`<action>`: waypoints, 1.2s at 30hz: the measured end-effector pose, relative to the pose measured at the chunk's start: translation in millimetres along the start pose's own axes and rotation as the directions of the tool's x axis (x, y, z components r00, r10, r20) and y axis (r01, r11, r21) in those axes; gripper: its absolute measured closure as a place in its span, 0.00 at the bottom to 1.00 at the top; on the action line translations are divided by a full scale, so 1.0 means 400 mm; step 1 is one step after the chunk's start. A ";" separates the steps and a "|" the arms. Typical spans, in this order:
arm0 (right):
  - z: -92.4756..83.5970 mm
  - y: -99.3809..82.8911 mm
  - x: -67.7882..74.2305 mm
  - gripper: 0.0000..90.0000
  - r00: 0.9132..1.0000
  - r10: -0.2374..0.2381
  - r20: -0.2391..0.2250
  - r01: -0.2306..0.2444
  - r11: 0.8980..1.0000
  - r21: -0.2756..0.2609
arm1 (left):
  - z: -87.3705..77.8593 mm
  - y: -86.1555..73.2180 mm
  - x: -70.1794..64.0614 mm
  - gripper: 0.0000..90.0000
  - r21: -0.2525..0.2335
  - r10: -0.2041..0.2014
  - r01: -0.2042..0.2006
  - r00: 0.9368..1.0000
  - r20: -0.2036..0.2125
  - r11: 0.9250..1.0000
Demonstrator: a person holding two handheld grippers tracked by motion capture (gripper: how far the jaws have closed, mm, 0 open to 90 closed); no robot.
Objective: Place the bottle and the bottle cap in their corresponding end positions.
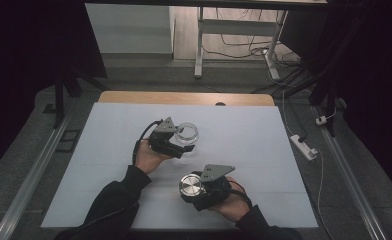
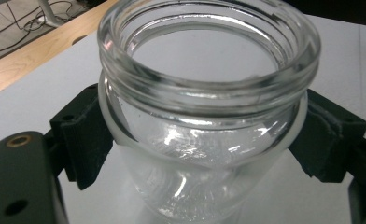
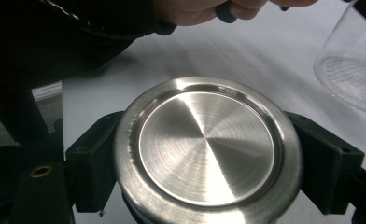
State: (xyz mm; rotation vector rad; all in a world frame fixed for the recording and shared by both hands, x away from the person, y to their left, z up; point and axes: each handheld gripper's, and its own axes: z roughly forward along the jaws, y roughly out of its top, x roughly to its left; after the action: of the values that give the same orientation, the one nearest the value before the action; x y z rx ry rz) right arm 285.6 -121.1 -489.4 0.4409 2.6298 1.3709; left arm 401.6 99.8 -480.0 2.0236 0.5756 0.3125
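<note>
Nearest the desk's front edge, right of its middle, the right gripper is clamped on a round brushed-steel lid, both black jaws pressing its rim, flat top facing up. Farther in, near the centre of the white desk top, the left gripper grips a clear, empty, open-mouthed glass jar around its body just below the threaded neck. The desk's bare wooden strip runs along the far edge.

Clear colourless glass jar; silver brushed-metal lid with circular sheen; black tool bodies; pale, perhaps bluish-white desk cover.
</note>
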 end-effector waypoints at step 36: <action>0.094 -0.052 -0.038 0.20 0.999 -0.029 0.016 0.027 0.996 0.088 | 0.080 -0.031 0.057 0.18 0.011 -0.006 0.007 0.999 -0.054 1.000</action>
State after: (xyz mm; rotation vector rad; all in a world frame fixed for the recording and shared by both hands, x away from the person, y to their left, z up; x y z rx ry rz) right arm 305.9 -108.1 -528.4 0.4235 2.6794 1.2413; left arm 432.2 92.8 -506.9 2.0288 0.6185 0.3612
